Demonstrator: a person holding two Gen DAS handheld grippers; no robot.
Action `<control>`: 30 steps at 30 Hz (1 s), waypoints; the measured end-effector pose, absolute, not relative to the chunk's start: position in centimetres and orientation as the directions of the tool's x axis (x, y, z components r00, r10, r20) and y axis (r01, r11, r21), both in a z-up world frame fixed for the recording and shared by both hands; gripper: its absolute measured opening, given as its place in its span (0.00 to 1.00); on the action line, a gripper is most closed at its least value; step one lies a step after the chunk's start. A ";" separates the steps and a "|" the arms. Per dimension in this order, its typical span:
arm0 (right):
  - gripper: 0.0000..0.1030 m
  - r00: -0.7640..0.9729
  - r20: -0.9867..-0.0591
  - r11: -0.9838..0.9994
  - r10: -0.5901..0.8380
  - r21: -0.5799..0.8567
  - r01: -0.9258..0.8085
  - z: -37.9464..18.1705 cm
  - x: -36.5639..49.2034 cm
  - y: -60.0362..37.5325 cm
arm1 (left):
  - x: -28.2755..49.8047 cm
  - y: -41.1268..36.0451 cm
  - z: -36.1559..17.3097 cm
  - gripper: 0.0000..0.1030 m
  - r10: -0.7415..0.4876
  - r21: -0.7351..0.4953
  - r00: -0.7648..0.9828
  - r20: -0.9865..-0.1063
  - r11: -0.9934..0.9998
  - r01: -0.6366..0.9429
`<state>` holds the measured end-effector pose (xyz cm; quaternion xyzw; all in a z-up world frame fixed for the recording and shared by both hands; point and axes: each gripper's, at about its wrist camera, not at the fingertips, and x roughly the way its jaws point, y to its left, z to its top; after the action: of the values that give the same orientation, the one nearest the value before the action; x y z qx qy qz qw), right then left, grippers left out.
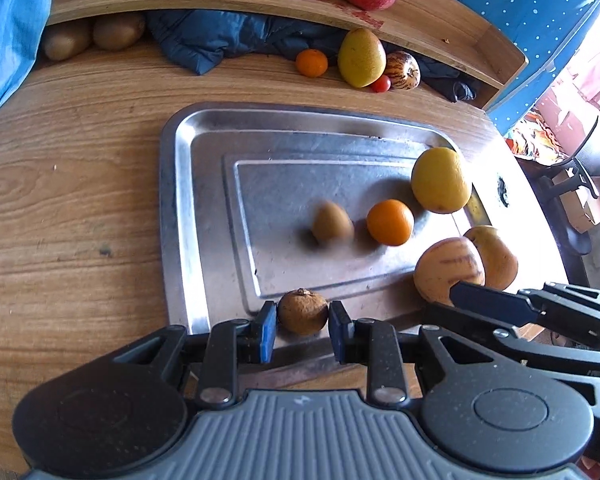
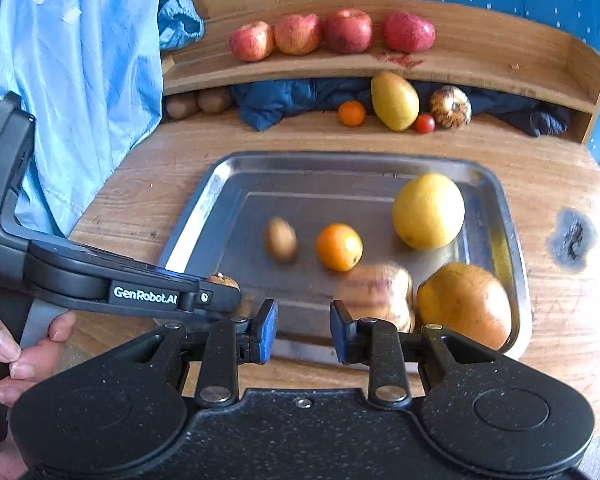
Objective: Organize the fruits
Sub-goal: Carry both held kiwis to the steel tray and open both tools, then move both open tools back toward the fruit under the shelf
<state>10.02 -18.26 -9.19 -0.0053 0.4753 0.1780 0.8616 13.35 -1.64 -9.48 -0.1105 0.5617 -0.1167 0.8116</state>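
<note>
Two blurred fruits: kiwi (image 1: 332, 224), striped melon (image 2: 376, 294)
Left gripper (image 1: 302, 325): fingers spread around brown fruit (image 1: 302, 312), contact unclear
Right gripper (image 2: 303, 326): fingers spread, empty

We see the kiwi (image 1: 332, 223) on the tray smeared by blur, and the striped fruit (image 2: 376, 294), perhaps a melon, is blurred too.

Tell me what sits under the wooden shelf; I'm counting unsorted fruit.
Visible: two brown kiwis, small orange, yellow-green mango, red cherry tomato, striped round fruit, crumpled dark blue cloth. Anything behind the cloth is hidden.
</note>
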 end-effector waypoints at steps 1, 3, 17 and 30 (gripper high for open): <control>0.30 0.477 -0.826 0.938 0.301 0.164 -0.307 -9.4 10.0 -18.3 | 13.2 -1.6 -9.5 0.29 -0.312 -0.310 0.343 -0.886 0.949 0.062; 0.30 0.465 -0.833 0.940 0.300 0.173 -0.295 -9.8 9.9 -18.4 | 13.0 -1.6 -9.5 0.29 -0.309 -0.309 0.346 -0.886 0.949 0.059; 0.51 0.484 -0.823 0.944 0.299 0.179 -0.279 -9.4 9.0 -19.0 | 12.3 -1.2 -8.7 0.55 -0.285 -0.293 0.350 -0.892 0.956 0.031; 0.92 0.459 -0.846 0.953 0.272 0.171 -0.250 -8.2 8.9 -19.1 | 11.8 1.7 -6.7 0.95 -0.176 -0.224 0.387 -0.905 0.971 -0.082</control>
<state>8.91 -19.05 -8.15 0.0110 0.4970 0.1527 0.8541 11.82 1.74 -6.66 -0.1169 0.5529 -0.0285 0.8245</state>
